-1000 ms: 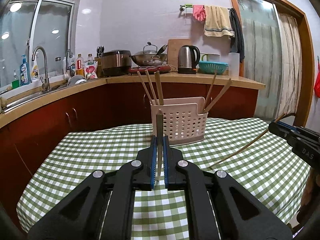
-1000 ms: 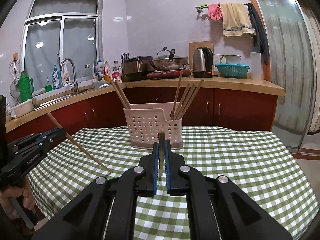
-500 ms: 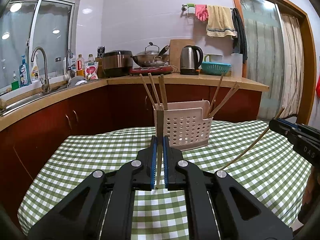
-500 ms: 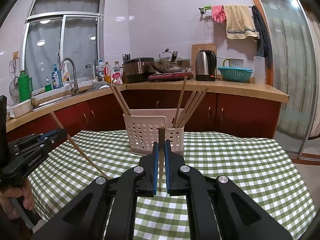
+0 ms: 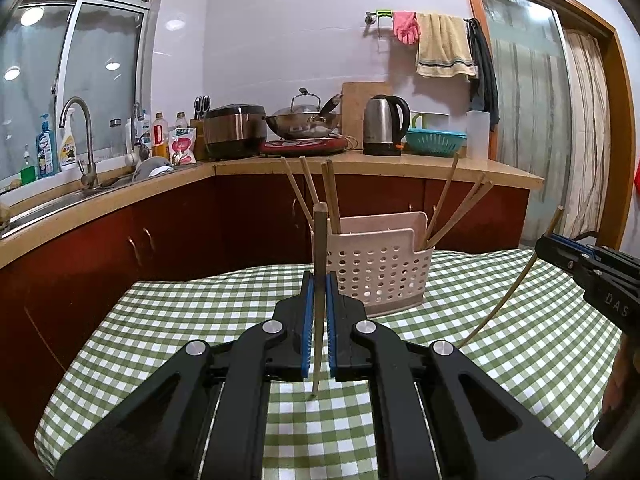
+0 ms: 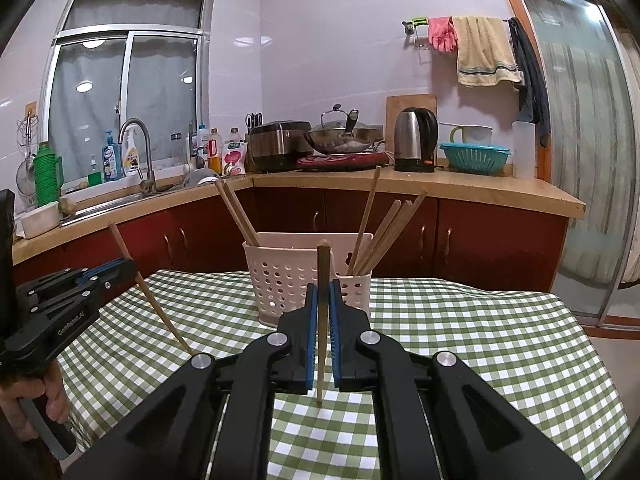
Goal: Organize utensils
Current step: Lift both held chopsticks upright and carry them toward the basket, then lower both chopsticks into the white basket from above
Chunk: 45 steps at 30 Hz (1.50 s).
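Where jaws pinch each chopstick (image 5: 319, 280), contact is seemingly hidden.

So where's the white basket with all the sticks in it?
The white basket stands on the checked tablecloth, just ahead of both grippers in each view, in front of the red cabinets.

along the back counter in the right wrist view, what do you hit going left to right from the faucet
faucet → rice cooker → wok → electric kettle → teal colander → white container
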Each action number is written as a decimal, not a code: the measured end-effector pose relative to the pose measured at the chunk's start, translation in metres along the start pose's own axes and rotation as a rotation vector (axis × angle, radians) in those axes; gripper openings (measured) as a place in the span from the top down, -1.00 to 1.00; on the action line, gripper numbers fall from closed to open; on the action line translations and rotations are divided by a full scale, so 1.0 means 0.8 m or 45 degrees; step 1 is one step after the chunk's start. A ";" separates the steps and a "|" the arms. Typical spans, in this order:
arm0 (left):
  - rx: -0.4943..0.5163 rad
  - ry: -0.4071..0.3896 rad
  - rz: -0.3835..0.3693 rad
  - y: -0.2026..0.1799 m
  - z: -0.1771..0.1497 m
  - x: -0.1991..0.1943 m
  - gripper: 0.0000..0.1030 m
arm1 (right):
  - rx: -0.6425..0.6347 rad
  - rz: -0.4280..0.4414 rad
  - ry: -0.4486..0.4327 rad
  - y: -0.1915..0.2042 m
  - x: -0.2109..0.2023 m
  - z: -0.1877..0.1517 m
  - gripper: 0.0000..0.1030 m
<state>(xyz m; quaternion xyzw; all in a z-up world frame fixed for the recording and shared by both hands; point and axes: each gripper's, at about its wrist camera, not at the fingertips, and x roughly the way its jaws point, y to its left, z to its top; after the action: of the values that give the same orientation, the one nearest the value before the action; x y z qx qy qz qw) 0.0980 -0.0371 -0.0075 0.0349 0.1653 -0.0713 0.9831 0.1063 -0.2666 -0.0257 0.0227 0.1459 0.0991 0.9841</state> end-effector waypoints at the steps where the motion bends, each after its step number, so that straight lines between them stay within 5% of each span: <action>1: 0.000 -0.002 0.000 0.000 0.001 0.001 0.88 | -0.001 0.002 -0.002 0.000 0.001 0.001 0.87; 26: -0.030 -0.085 -0.062 0.008 0.047 0.004 0.88 | -0.007 0.048 -0.081 -0.001 0.005 0.040 0.87; 45: 0.008 -0.391 -0.087 -0.021 0.157 0.006 0.88 | -0.120 0.035 -0.370 0.002 0.014 0.146 0.87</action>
<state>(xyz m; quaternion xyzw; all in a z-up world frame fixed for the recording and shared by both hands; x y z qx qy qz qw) 0.1400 -0.0656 0.1084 0.0208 0.0139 -0.1098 0.9936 0.1503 -0.2645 0.0827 -0.0075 -0.0032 0.1150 0.9933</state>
